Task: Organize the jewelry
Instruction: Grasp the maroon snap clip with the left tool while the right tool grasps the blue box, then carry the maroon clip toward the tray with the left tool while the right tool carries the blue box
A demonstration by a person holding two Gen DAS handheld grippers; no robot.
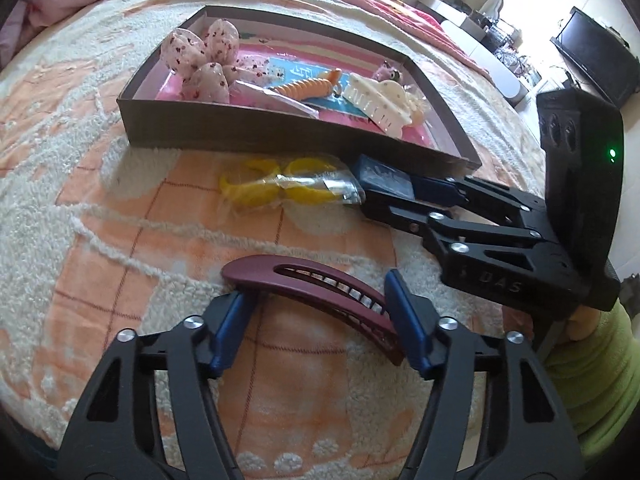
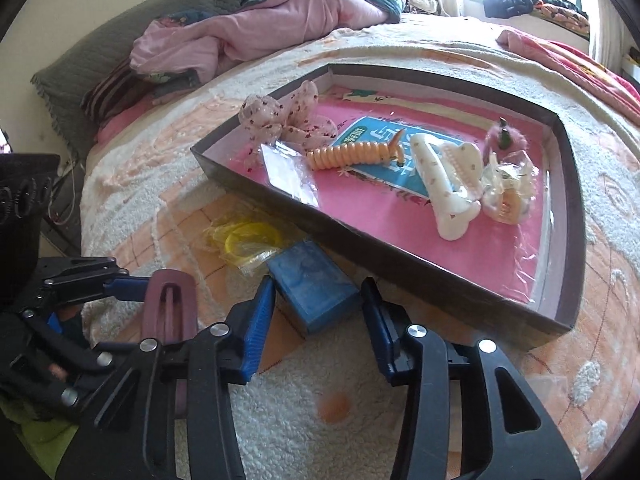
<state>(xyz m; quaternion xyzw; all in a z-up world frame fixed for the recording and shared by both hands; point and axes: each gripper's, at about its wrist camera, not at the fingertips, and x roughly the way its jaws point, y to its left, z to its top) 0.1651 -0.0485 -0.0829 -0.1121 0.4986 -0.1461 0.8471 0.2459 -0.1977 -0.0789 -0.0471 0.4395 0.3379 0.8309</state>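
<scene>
Each tool [image 1: 320, 320] is black plastic linkage with silver screw heads and blue finger pads [image 1: 408, 324] (one arm stamped "DAS"). A green light glows on the housing; the sleeve [image 1: 592, 380] is lime green.

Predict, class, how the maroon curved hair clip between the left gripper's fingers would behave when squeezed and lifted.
The maroon hair clip looks like rigid plastic, so it probably stays stiff. Its smooth arched back may slip against the left gripper pads. The thin comb teeth look possibly fragile. It probably lifts easily off the fuzzy blanket.
</scene>
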